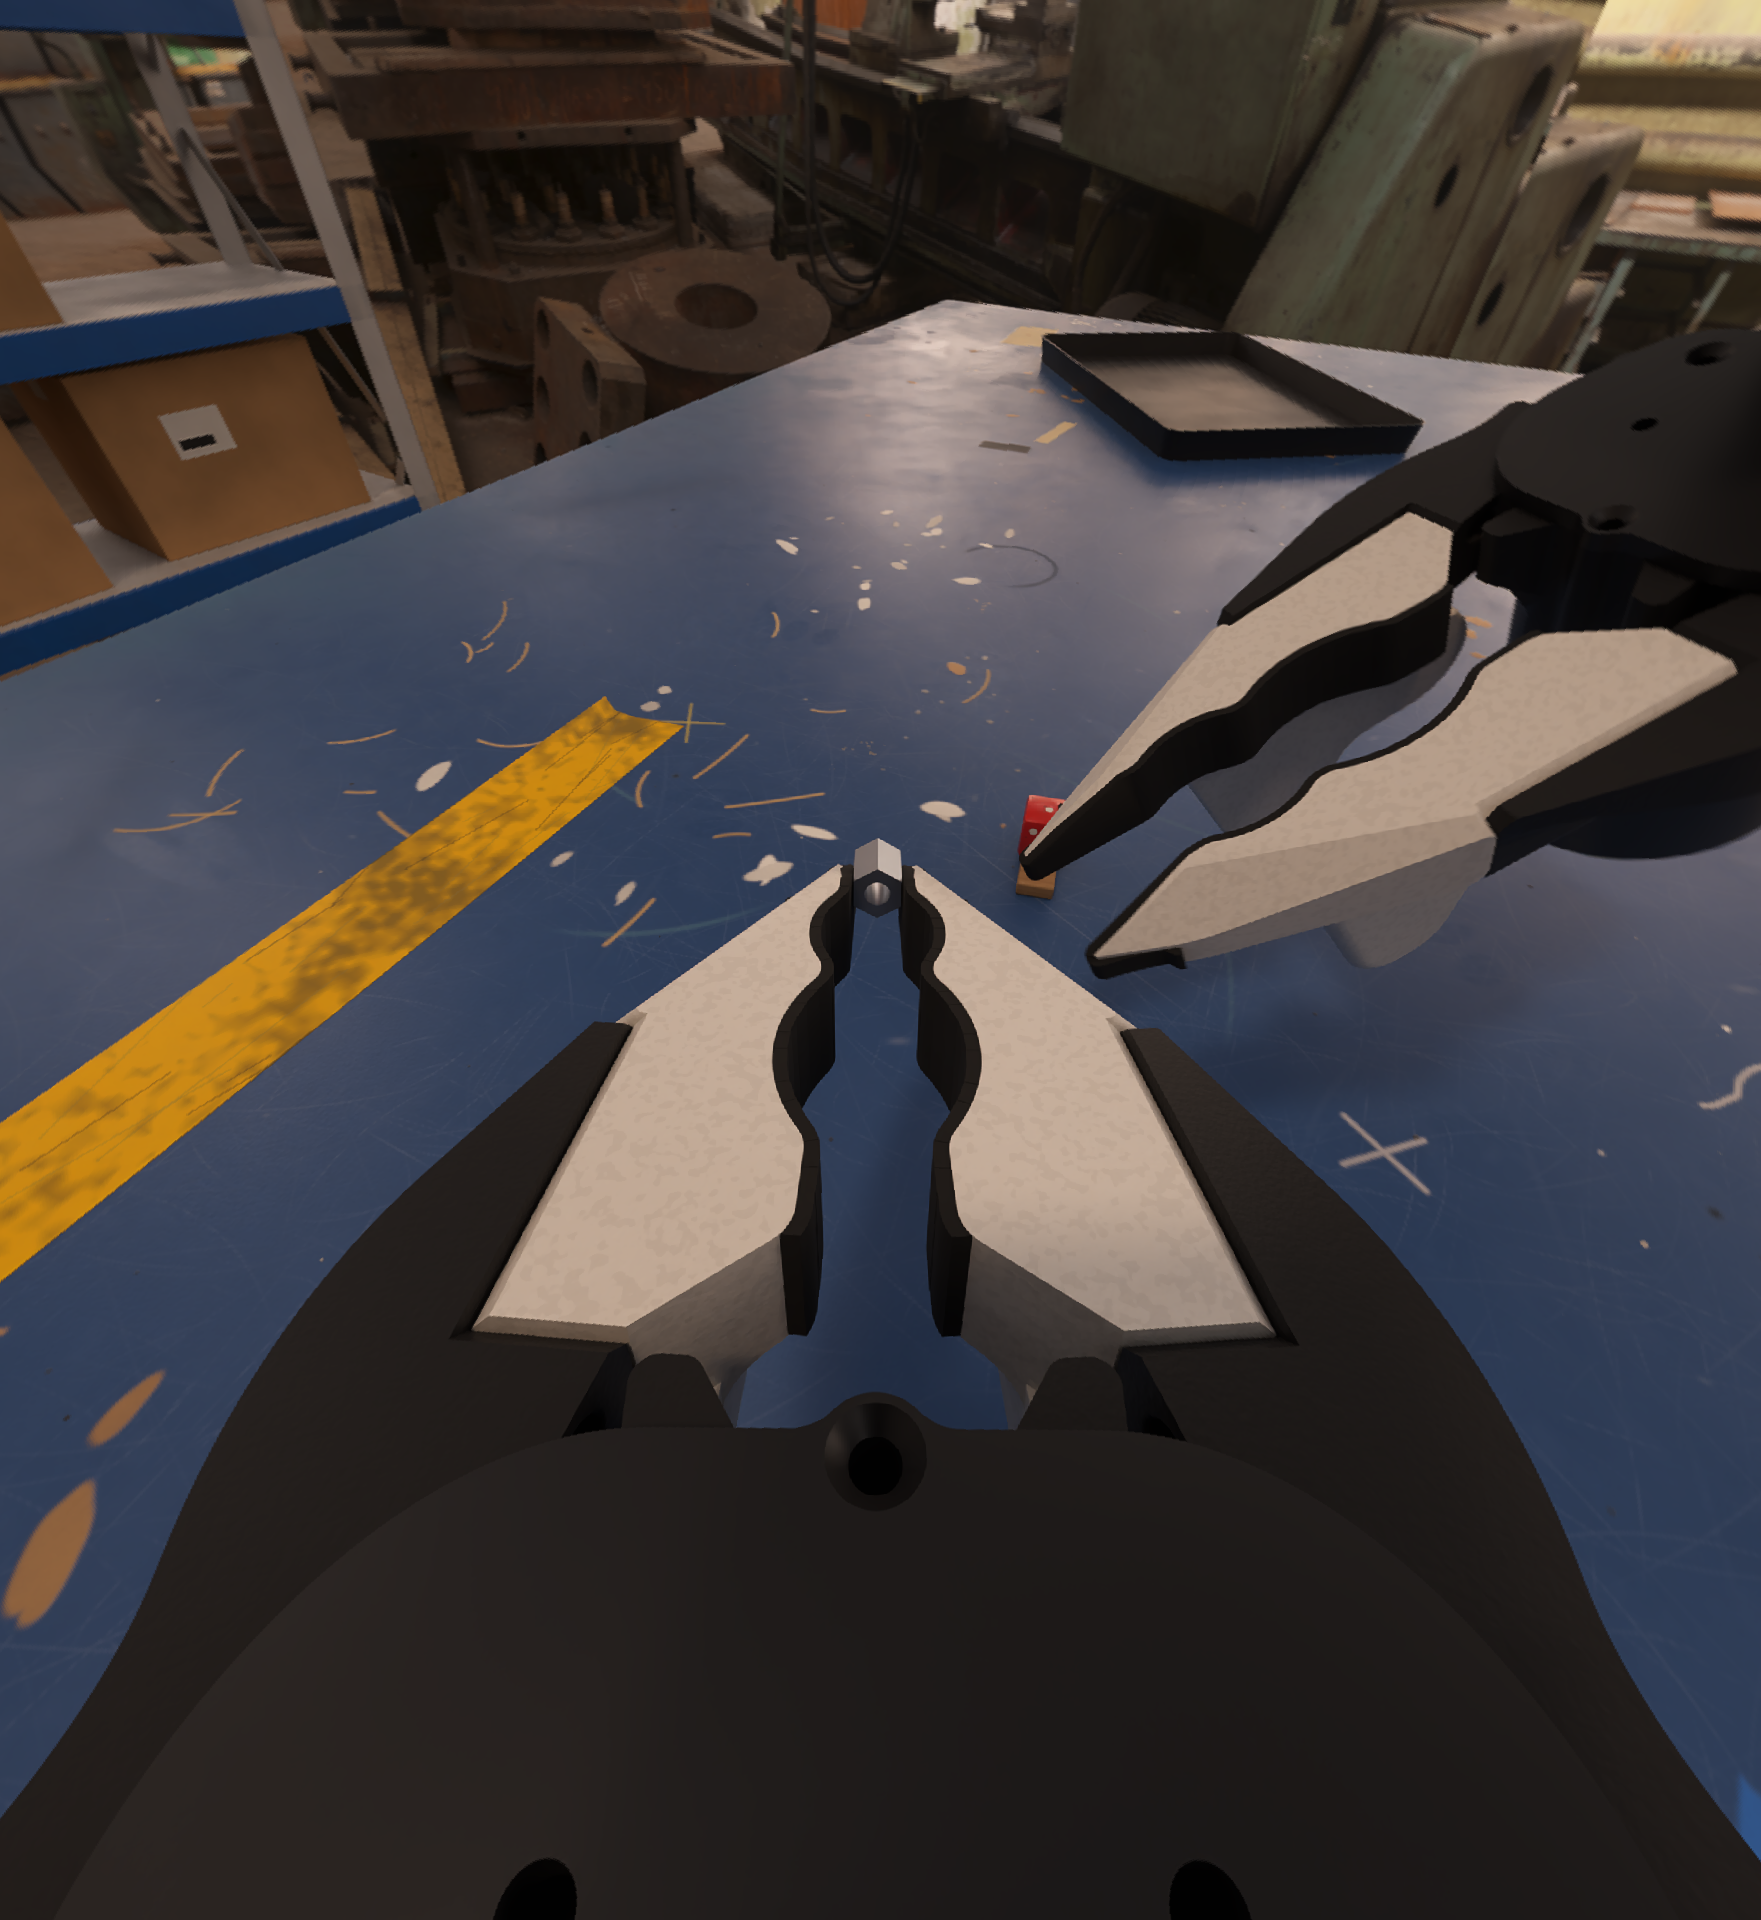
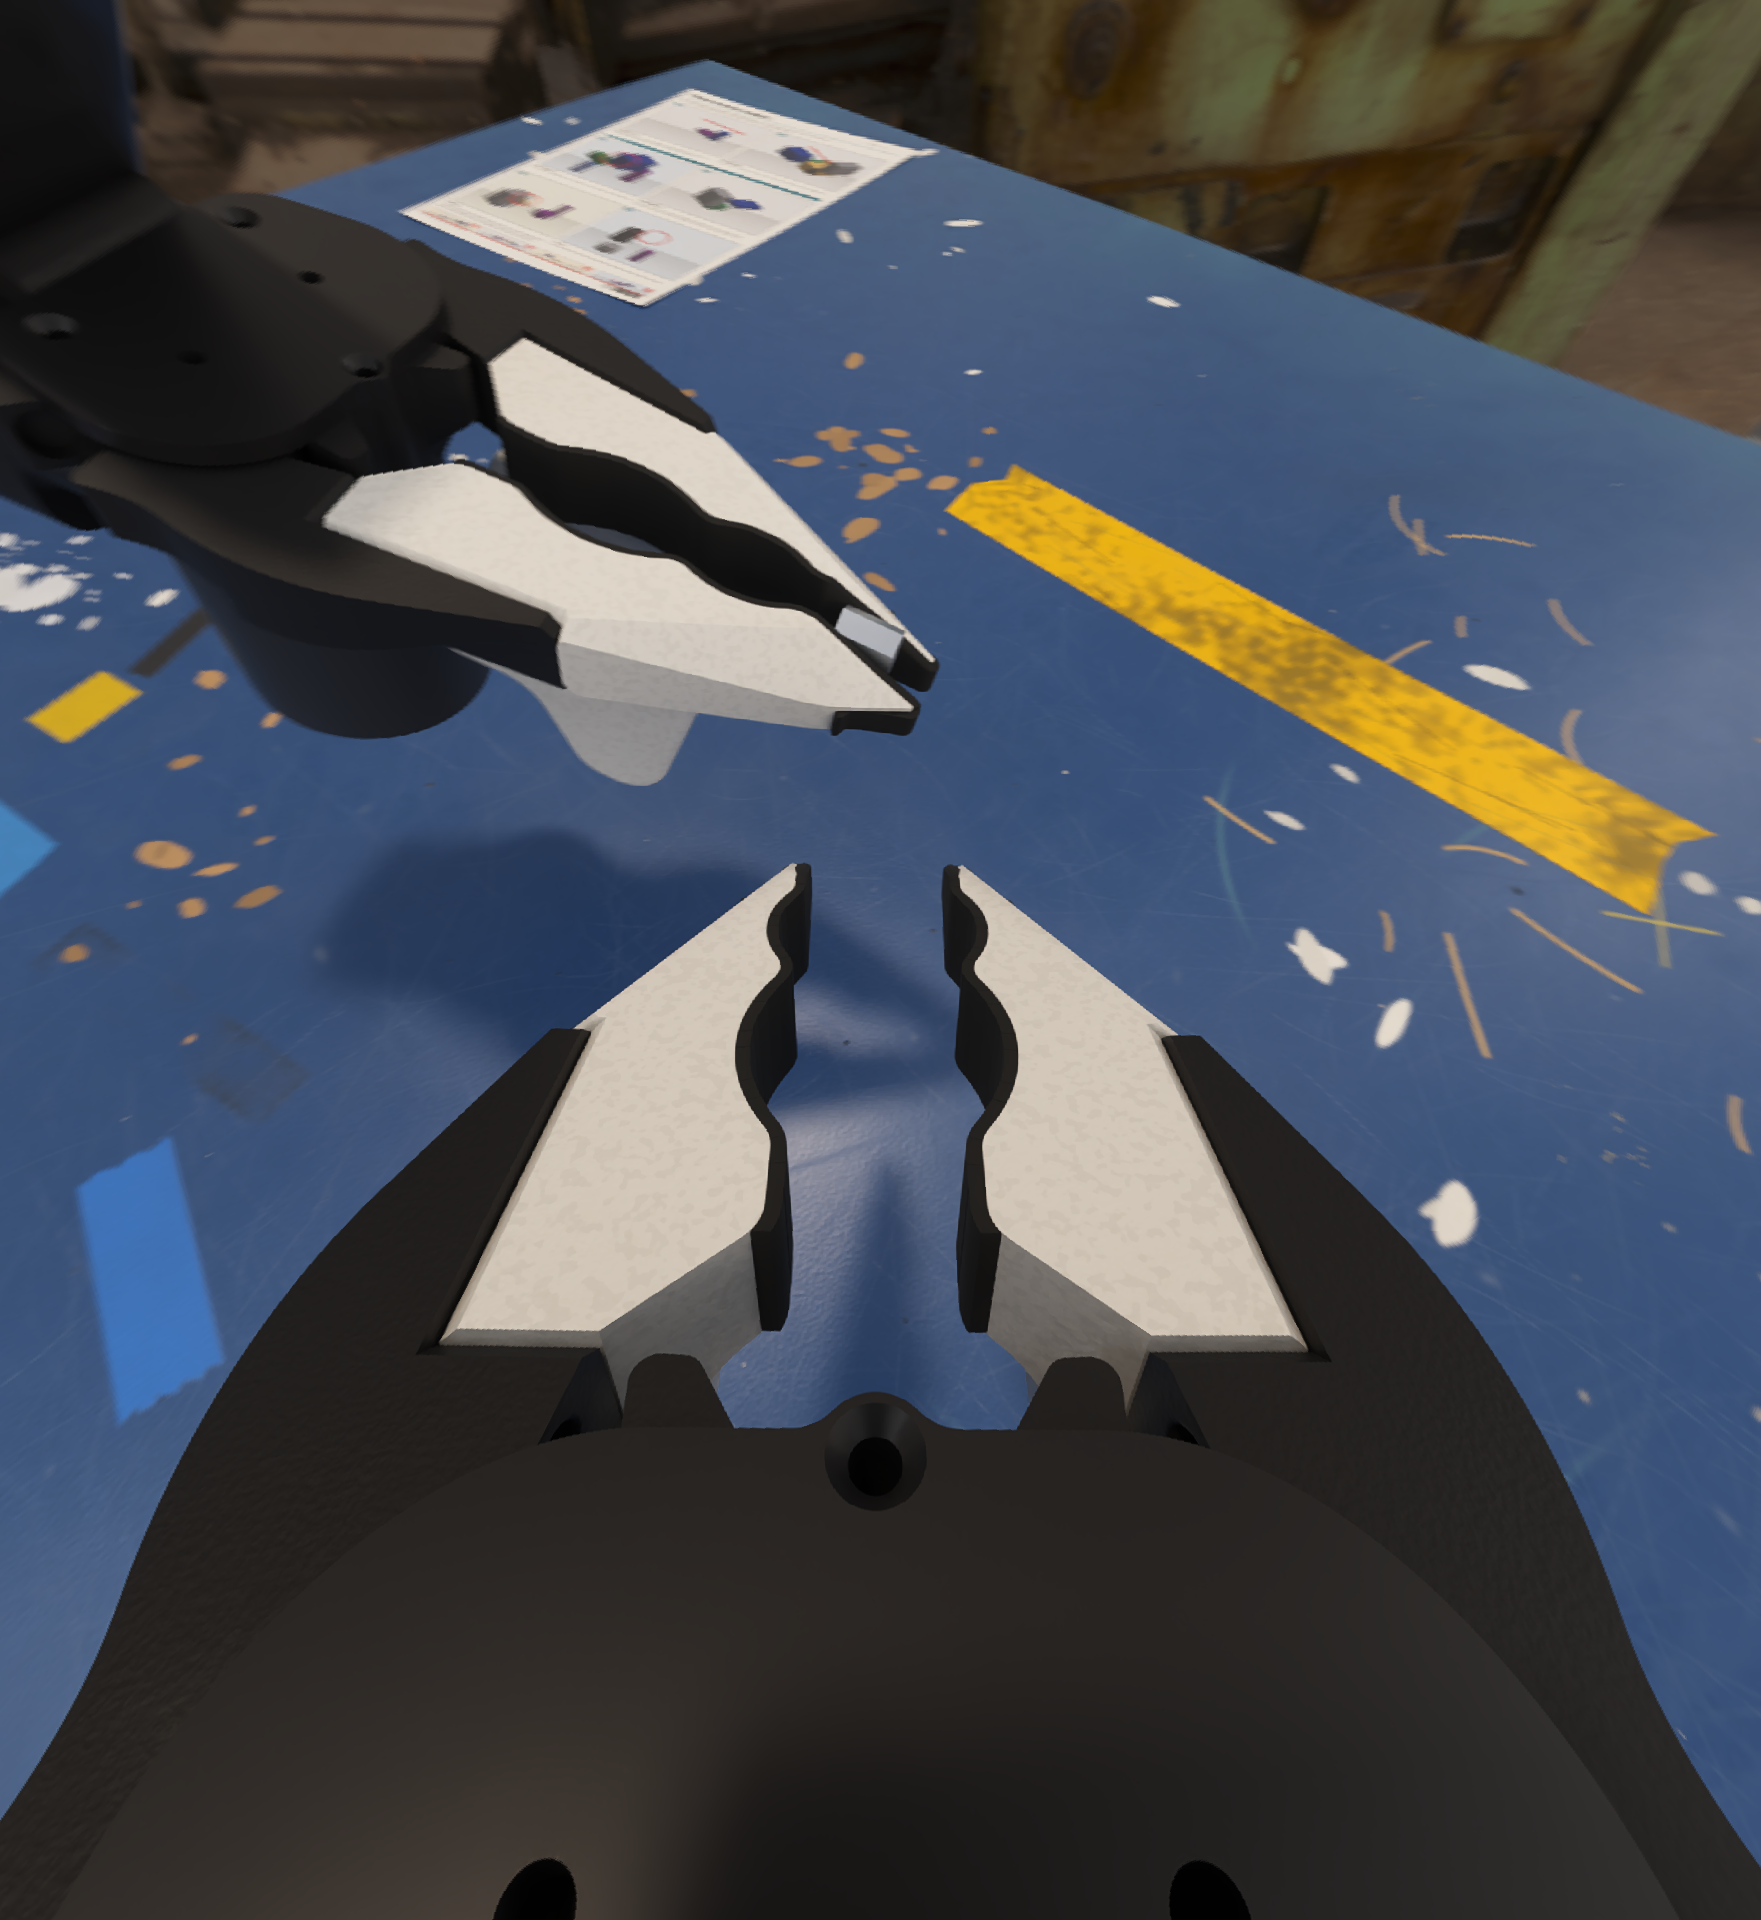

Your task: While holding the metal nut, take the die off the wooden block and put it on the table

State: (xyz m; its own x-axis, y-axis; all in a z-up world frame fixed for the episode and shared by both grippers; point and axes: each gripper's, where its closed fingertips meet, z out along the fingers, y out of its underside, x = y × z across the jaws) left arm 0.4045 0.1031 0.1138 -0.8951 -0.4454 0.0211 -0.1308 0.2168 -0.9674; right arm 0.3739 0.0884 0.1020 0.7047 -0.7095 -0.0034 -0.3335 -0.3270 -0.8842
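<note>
My left gripper [image 1: 877, 881] is shut on a small silver metal nut [image 1: 877, 878] and holds it above the blue table [image 1: 647, 582]. The nut [image 2: 871, 636] also shows between that gripper's tips [image 2: 907, 681] in the right wrist view. A red die [image 1: 1038, 821] sits on a small wooden block [image 1: 1036, 883] just right of the nut. My right gripper [image 1: 1063, 909] is open, its far fingertip in front of the die and partly hiding it. In the right wrist view my right gripper [image 2: 876, 873] is open and empty; the die and block are hidden there.
A black shallow tray [image 1: 1229, 400] lies at the table's far right. A yellow tape strip [image 1: 284, 977] crosses the table left of the nut. A printed sheet [image 2: 668, 192] lies at the far edge in the right wrist view. Shelves with cardboard boxes [image 1: 201, 447] stand beyond the table's left side.
</note>
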